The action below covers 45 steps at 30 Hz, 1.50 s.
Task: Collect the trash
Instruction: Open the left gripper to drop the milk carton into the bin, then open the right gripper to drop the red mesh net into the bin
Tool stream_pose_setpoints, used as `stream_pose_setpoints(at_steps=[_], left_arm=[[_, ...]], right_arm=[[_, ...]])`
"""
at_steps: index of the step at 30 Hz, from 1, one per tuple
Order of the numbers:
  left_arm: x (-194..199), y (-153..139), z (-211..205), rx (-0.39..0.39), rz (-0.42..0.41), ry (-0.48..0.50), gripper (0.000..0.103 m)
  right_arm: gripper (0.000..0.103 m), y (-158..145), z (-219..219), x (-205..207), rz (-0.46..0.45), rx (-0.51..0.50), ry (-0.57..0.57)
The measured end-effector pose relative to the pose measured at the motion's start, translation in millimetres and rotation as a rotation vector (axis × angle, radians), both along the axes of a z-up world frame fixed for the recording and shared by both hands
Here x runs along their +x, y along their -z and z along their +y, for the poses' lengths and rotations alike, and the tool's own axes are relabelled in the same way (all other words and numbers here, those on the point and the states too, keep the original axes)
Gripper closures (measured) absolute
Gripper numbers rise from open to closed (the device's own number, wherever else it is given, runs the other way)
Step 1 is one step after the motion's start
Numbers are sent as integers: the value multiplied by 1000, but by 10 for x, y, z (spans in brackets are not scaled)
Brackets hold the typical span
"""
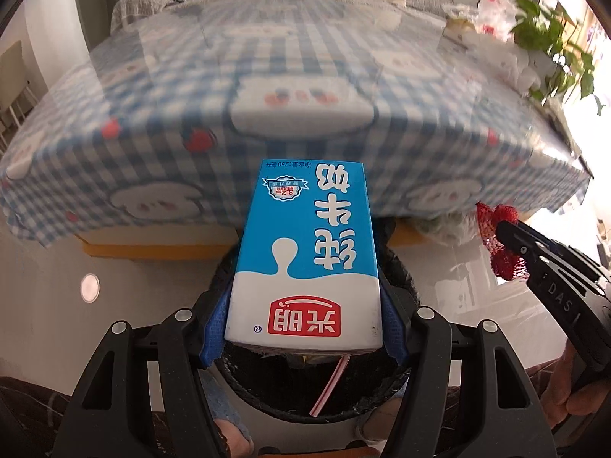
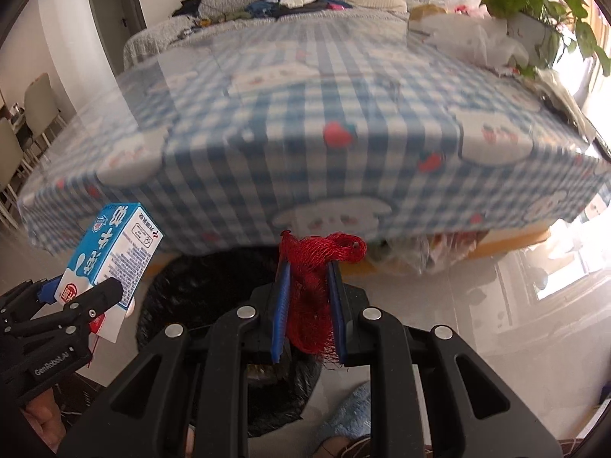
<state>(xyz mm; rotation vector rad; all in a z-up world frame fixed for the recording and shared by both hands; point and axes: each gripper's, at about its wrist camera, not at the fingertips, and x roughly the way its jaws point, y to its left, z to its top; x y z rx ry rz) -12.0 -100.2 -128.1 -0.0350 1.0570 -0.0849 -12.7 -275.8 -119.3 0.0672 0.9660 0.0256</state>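
the left gripper (image 1: 305, 328) has its jaws closed on a blue and white rectangular milk carton (image 1: 305, 255), the blue pads pressing its two narrow sides. a thin red and white striped drinking straw (image 1: 330, 385) pokes out of the carton's near end. directly under the carton sits a round bin lined with a black plastic bag (image 1: 267, 393), standing on the pale glossy floor (image 1: 114, 328).

the right gripper (image 2: 309, 309) clamps a bunched red plastic mesh net bag (image 2: 313, 294) between its jaws, the mesh spilling out above and below the blue pads. from this gripper's view the carton (image 2: 110, 252) is at nine o'clock, tilted, and the black-lined bin (image 2: 198, 290) lies below and between the two grippers.

beyond both, at twelve o'clock, stands the desk covered by a blue and white checked cloth with cartoon prints (image 1: 214, 87). a leafy green potted plant (image 2: 527, 4) stands at its two o'clock corner.
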Motion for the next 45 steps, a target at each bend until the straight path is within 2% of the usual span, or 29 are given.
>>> stream_pose_setpoints(at_steps=[8, 15, 18, 20, 27, 31, 45], left_arm=[[53, 331, -170, -4, 35, 29, 40], [54, 476, -345, -4, 22, 72, 39], [55, 480, -336, 5, 14, 69, 31], [53, 464, -289, 5, 3, 54, 23], [37, 419, 22, 20, -32, 3, 6], [1, 390, 178, 60, -57, -14, 6], [-105, 264, 719, 47, -67, -88, 6]], right_arm=[[85, 218, -162, -50, 44, -7, 52], [85, 215, -204, -47, 41, 4, 64], [85, 197, -141, -60, 34, -3, 53], [85, 187, -97, -64, 30, -3, 43], [85, 195, 98, -61, 24, 7, 12], [85, 214, 254, -83, 25, 15, -10], [85, 245, 826, -57, 28, 32, -92]])
